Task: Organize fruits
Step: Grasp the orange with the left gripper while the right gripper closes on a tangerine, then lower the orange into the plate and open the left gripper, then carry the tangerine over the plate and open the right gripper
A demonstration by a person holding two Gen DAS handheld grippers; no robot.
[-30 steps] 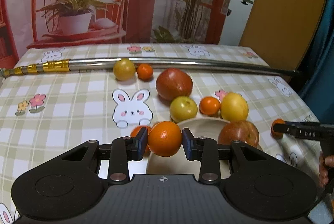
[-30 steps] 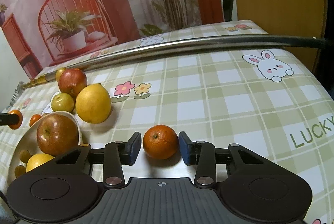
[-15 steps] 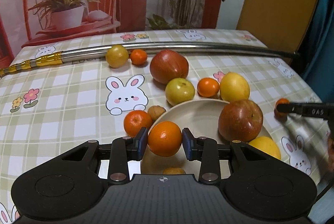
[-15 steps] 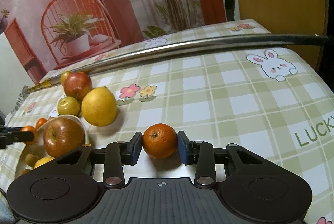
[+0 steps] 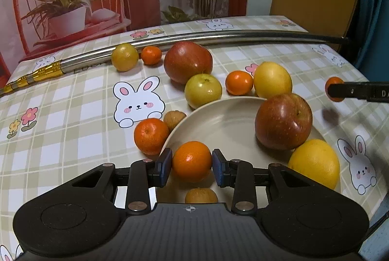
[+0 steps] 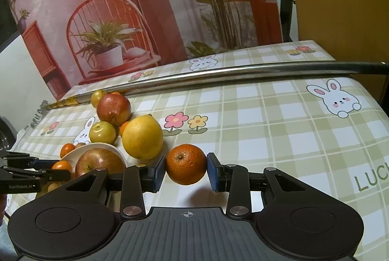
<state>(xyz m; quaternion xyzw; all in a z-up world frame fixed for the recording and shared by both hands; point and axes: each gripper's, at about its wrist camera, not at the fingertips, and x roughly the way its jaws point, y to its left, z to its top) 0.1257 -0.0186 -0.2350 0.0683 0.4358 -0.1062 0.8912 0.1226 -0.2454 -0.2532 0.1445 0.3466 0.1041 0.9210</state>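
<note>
Jaws of the right gripper [image 6: 186, 172] grip an orange [image 6: 186, 164] beside "LUC" lettering [image 6: 372, 178].

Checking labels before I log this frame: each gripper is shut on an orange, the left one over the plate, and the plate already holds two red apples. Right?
Not quite: the plate holds one red apple. The left wrist view shows the second red apple out on the tablecloth near the metal rod. The rest stands: the left gripper grips an orange over the plate, and the right gripper grips another orange.

small brown fruit [image 5: 201, 195]: lower half hidden behind gripper body | metal pole [image 5: 218, 38]: left end cut by edge | tablecloth word [image 6: 370, 179]: cut after "LUC"
</note>
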